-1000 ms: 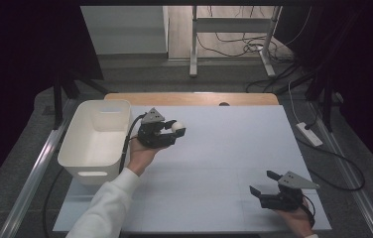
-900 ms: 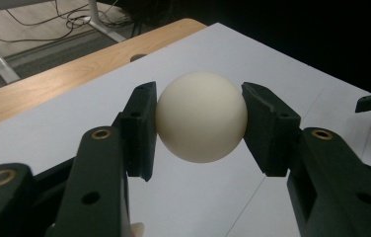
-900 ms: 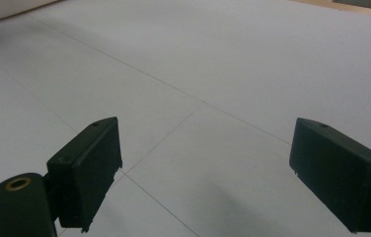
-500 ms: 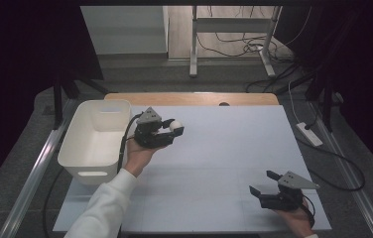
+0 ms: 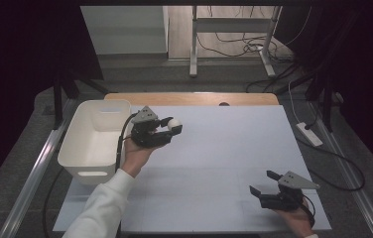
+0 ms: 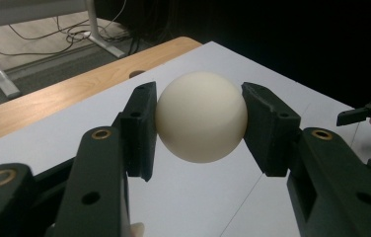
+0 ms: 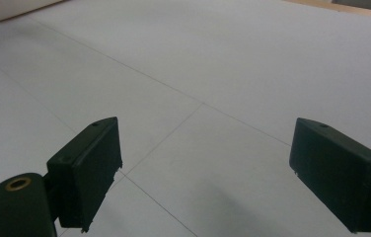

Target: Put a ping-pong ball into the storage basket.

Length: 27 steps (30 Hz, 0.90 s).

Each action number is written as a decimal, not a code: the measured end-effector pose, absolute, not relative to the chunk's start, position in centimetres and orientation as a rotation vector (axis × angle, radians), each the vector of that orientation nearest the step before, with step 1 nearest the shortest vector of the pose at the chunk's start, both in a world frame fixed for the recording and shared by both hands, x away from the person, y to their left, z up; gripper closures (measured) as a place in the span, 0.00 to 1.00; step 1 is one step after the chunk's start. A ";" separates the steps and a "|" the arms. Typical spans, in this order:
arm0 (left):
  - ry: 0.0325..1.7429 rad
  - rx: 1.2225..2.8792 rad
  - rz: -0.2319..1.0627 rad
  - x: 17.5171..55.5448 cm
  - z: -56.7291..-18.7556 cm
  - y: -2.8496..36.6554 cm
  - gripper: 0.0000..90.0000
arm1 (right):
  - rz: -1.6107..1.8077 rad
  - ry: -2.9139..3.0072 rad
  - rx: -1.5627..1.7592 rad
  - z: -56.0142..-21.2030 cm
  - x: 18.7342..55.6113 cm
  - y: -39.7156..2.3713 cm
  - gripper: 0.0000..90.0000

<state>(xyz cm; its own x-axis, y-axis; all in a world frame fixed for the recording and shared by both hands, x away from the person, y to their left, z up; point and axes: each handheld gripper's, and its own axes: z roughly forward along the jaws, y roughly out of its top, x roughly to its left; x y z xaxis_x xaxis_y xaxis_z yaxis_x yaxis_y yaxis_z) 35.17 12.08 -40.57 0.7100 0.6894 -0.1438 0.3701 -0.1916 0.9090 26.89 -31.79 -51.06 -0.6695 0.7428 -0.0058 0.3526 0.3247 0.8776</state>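
Now cream ball [image 6: 201, 116] clamped between left gripper [image 6: 198, 123] jaws, above table [image 5: 234, 148].

A white bin [image 5: 95, 139] sits at the left edge of the white table [image 5: 234, 148], cables [image 5: 234, 47] on the floor beyond.

**Table layout**

White rectangular plastic bin [image 5: 95, 141]: left edge of the pale table sheet [image 5: 234, 148]. Left gripper [image 5: 167, 130]: just right of the bin, above the sheet, with the smooth cream ball [image 6: 201, 116] between its jaws. Right gripper [image 5: 266, 182]: near-right corner, well apart from both.
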 end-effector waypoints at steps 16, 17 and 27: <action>0.828 1.778 0.381 34.7 -39.5 12.8 0.57 | 1.293 2.187 0.967 -51.1 26.9 -31.8 0.14; 0.827 1.777 0.382 34.7 -39.5 12.8 0.57 | 1.292 2.186 0.968 -51.1 26.9 -31.8 0.14; 0.823 1.756 0.402 34.5 -38.6 13.5 0.57 | 1.291 2.187 0.966 -51.1 26.9 -31.8 0.14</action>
<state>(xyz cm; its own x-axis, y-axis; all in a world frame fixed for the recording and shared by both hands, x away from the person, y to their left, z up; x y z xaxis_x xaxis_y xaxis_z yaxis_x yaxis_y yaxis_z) 34.48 13.54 -38.59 0.7012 0.7011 -0.1295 0.3291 -0.1571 0.9311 26.92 -31.80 -51.07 -0.6698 0.7425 -0.0083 0.3514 0.3268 0.8773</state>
